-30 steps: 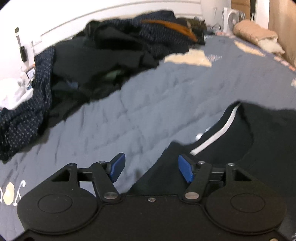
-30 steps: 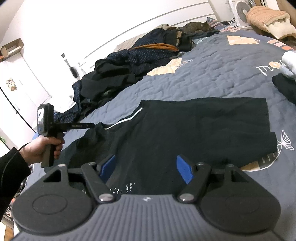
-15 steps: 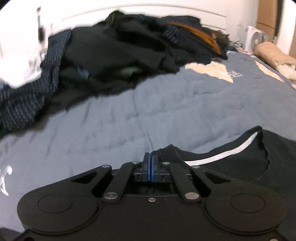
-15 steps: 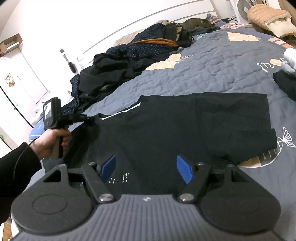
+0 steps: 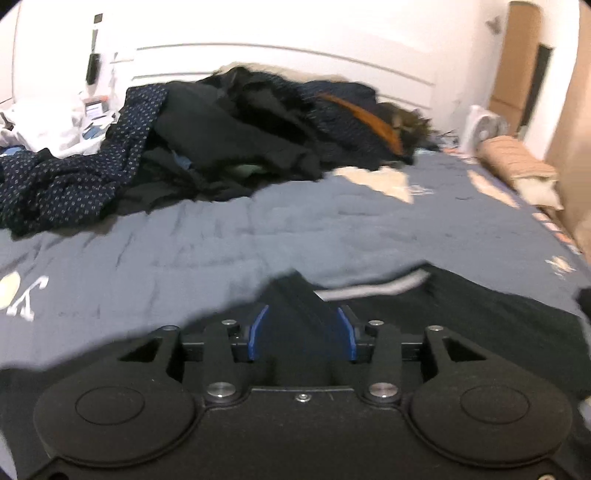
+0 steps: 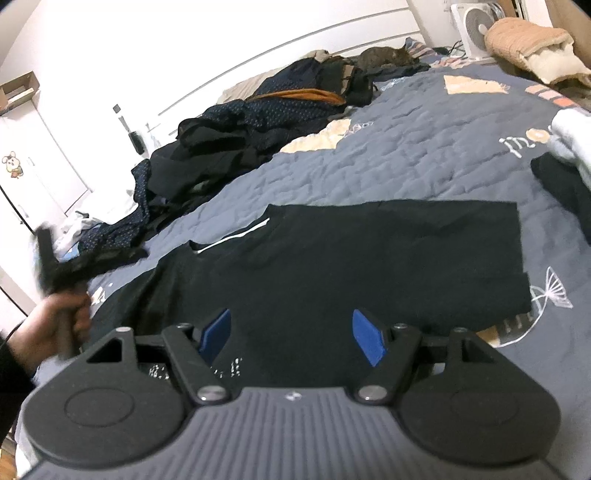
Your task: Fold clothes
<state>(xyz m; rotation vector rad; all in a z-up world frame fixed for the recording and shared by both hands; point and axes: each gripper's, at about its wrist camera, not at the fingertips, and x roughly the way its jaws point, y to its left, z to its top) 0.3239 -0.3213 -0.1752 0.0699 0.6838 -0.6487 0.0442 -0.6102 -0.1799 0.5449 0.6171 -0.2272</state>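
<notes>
The black T-shirt [image 6: 369, 258] lay flat on the near part of the grey quilt [image 6: 406, 155], bare quilt beyond it up to the far clothes pile [image 5: 240, 147]. The left gripper [image 5: 303, 332] had just been opening, a fold of shirt between its jaws, contact unclear through blur. The right gripper [image 6: 291, 336] hovered released.

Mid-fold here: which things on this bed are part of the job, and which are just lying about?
In the job: black T-shirt; left gripper, its jaws just opened, sleeve fabric between them; right gripper, open.

Lying about: clothes pile; fan; tan blanket roll; quilt.
</notes>
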